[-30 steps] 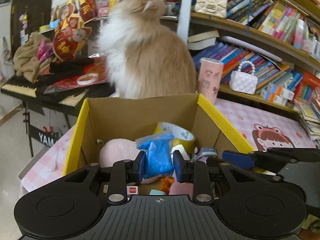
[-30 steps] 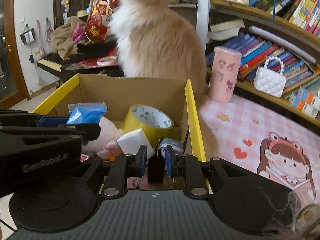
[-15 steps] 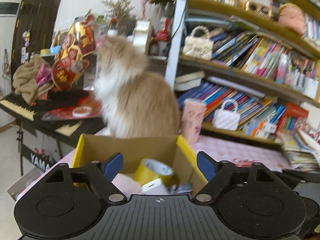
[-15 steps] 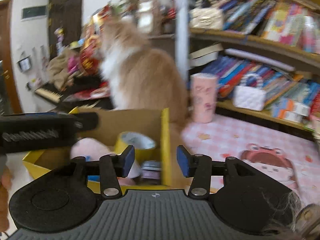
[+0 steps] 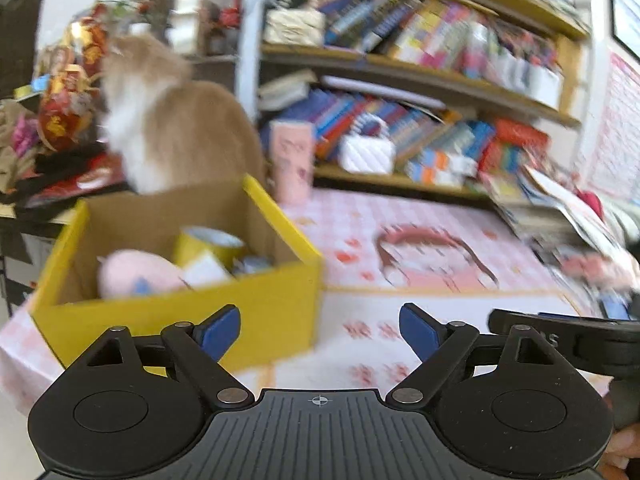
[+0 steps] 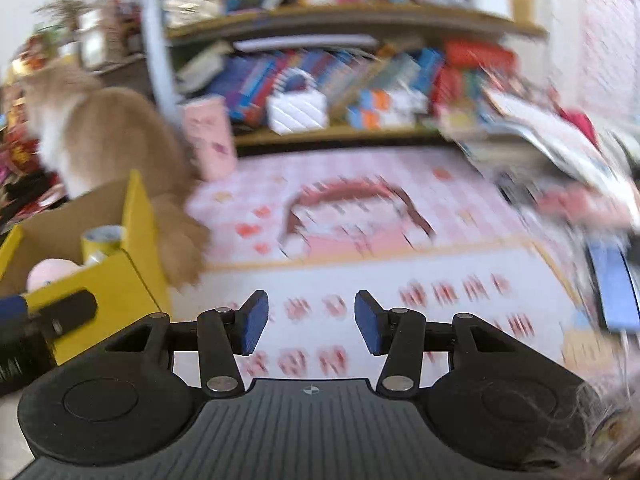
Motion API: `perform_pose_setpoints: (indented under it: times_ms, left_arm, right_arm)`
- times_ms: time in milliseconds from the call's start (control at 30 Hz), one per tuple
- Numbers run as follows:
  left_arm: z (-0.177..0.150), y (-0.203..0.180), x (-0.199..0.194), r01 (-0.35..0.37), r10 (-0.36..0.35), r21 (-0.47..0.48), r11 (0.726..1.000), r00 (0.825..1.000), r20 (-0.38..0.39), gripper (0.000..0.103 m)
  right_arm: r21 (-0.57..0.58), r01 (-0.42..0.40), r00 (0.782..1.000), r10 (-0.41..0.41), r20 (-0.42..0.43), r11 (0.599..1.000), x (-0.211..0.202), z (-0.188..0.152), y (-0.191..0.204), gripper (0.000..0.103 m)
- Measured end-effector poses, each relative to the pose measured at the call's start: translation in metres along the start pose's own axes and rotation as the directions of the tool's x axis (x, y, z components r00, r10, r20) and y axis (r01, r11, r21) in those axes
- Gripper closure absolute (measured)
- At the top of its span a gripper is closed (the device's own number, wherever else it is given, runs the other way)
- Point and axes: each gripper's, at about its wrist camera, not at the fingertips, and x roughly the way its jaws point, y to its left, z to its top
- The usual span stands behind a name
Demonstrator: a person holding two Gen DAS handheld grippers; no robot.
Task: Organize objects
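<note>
Both tools swung off the yellow box (image 5: 176, 312), jaws just spread, nothing between them: left tool (image 5: 318, 330) wide, right tool (image 6: 310, 324) narrower. Box sits lower left on my pink tabletop (image 5: 420, 216). Only the left view shows its tape roll (image 5: 208, 242) and pink plush (image 5: 136, 274) clearly.

The right tool (image 6: 308, 322) hangs empty, jaws parted, above the pink-patterned table (image 6: 400, 264); the yellow box (image 6: 108, 280) and a fluffy cat (image 6: 108, 140) sit left.
</note>
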Motion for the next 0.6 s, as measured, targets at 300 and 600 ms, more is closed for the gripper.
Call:
perform_pose_setpoints:
  times_ms: [300, 600]
  left_arm:
    - [-0.026, -0.046, -0.001, -0.036, 0.041, 0.143, 0.989, 0.999, -0.032, 0.014]
    - [-0.028, -0.054, -0.006, -0.068, 0.074, 0.125, 0.99, 0.996, -0.041, 0.014]
  right_arm:
    - [-0.01, 0.068, 0.998, -0.069, -0.014, 0.998, -0.022, -0.032, -0.023, 0.053]
    - [-0.038, 0.072, 0.997, -0.072, -0.019, 0.997, -0.026, -0.041, -0.029, 0.052]
